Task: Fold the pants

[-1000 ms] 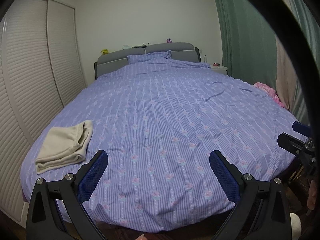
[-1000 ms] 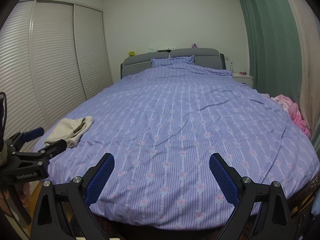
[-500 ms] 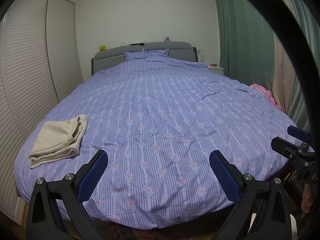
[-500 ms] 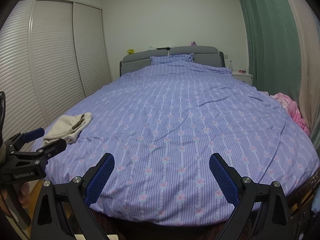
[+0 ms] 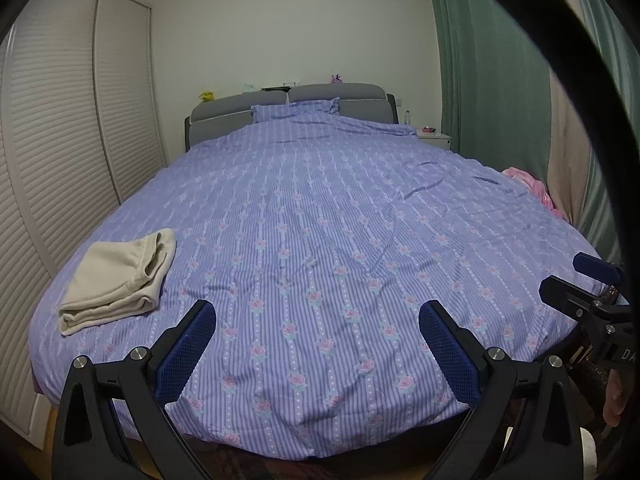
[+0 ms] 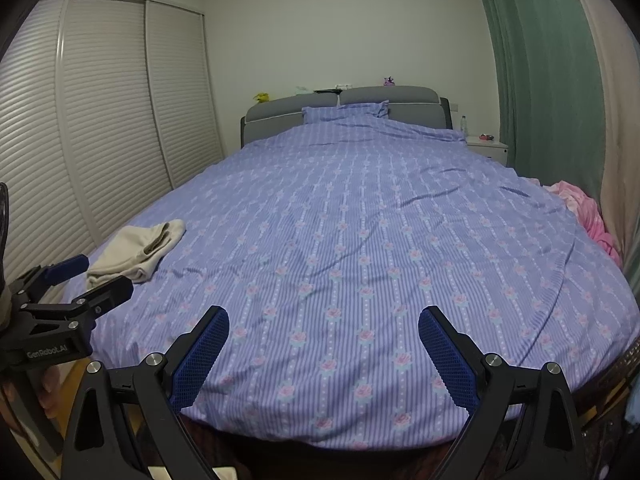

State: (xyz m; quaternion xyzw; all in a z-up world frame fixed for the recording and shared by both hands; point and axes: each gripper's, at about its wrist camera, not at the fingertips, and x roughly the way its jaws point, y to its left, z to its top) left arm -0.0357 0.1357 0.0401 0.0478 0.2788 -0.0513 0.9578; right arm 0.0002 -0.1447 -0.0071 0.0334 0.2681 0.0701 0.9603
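Beige pants (image 5: 120,280) lie folded in a neat stack at the near left corner of the bed; they also show in the right wrist view (image 6: 140,250). My left gripper (image 5: 318,340) is open and empty, held over the foot of the bed, right of the pants. My right gripper (image 6: 324,344) is open and empty over the foot edge, further right. The left gripper also shows at the left edge of the right wrist view (image 6: 80,280), and the right gripper at the right edge of the left wrist view (image 5: 580,280).
The bed has a purple striped floral cover (image 5: 340,220) with a grey headboard (image 5: 288,104). A pink garment (image 6: 588,212) lies at the bed's right edge. White louvred wardrobe doors (image 5: 60,140) stand left, green curtains (image 5: 492,80) right, a nightstand (image 6: 486,146) at the back.
Both grippers have shifted slightly at the foot of the bed, so the view rises and falls a little. Both stay open and empty. The pants have not moved.
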